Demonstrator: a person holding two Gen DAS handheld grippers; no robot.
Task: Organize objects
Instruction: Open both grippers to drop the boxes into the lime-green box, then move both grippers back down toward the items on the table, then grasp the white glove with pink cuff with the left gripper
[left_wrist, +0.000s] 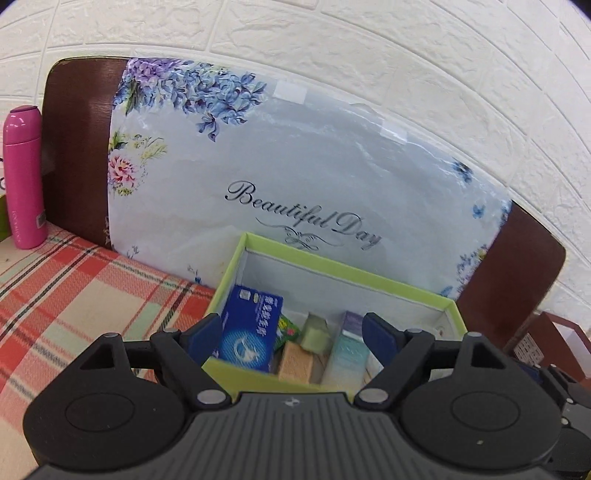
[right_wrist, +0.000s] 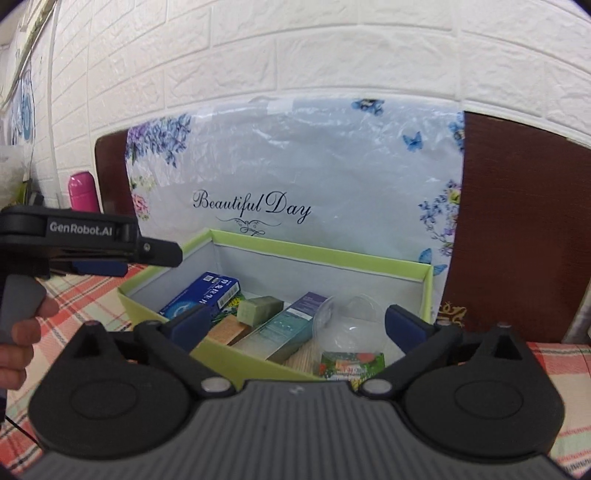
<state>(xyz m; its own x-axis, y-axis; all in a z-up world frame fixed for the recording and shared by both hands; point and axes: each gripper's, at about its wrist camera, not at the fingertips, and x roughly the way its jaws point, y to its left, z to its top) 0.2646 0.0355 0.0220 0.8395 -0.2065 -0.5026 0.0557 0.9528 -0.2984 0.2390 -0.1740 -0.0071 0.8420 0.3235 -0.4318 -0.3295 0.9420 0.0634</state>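
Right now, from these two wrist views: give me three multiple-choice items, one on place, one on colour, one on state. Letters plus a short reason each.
1. Where does the pink bottle stand?
A. inside the green box
B. on the plaid cloth, left of the floral panel
C. between the right gripper's jaws

2. What colour is the outer wall of the open box?
A. light green
B. red
C. black

3. How does the right gripper stand?
A. shut on the soap bar
B. shut on nothing
C. open, nothing between its pads

Key: 1 B, the bottle stands on the plaid cloth beside the floral panel, outside the box. 2 A, rim and outer wall are light green in both views. 3 C, the jaws stand wide apart over the box and its pads press on nothing.
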